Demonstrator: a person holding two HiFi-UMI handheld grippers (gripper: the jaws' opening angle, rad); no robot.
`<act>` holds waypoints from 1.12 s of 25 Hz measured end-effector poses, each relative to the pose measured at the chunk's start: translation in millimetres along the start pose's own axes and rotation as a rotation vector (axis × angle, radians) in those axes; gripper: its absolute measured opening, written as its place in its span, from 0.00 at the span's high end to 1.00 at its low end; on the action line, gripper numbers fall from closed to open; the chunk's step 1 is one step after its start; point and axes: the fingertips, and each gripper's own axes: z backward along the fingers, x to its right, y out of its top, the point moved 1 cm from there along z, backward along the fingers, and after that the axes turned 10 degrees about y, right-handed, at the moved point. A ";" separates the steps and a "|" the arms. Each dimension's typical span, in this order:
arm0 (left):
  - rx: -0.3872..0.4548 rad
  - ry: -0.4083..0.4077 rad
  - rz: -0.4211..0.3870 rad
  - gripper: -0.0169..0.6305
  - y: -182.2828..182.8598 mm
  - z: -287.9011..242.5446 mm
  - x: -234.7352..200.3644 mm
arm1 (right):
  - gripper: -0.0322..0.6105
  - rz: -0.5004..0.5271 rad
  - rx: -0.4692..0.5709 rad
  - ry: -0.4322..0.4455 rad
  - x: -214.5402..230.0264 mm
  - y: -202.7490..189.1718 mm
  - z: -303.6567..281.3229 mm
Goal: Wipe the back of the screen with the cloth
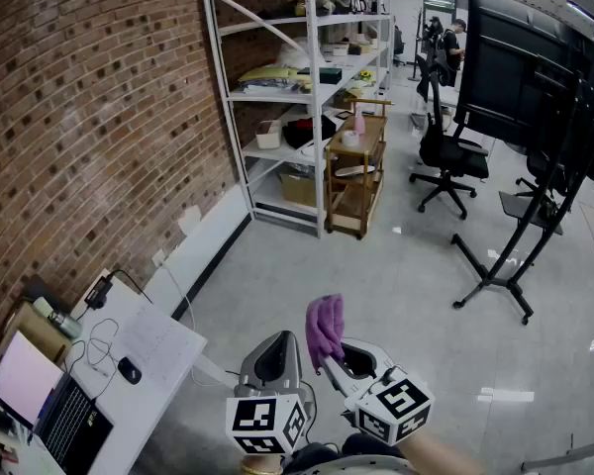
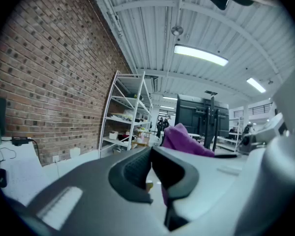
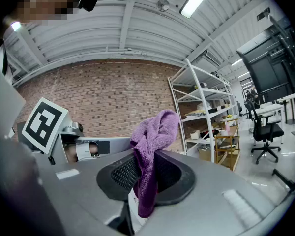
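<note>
The right gripper (image 3: 146, 173) tilts upward, its fingers (image 3: 119, 175) pinching the purple cloth (image 3: 156, 129). Beside it, the left gripper (image 2: 151, 151) has its fingers pressed together.

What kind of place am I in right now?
Probably an office workshop or lab space. White metal shelving stacked with boxes and supplies runs along a brick wall, an office chair stands on the open floor, and a large dark screen is mounted on a floor stand.
</note>
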 end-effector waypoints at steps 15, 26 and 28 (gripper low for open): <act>-0.040 -0.232 -0.052 0.96 -8.5 -179.2 160.1 | 0.85 -0.005 0.071 -0.296 227.5 29.4 76.6; -0.036 -0.392 -0.054 0.96 12.4 -361.6 364.6 | 0.85 0.020 0.067 -0.446 459.2 86.2 178.9; -0.039 -0.422 -0.060 0.96 14.0 -382.4 393.3 | 0.85 0.021 0.065 -0.478 489.9 91.4 194.7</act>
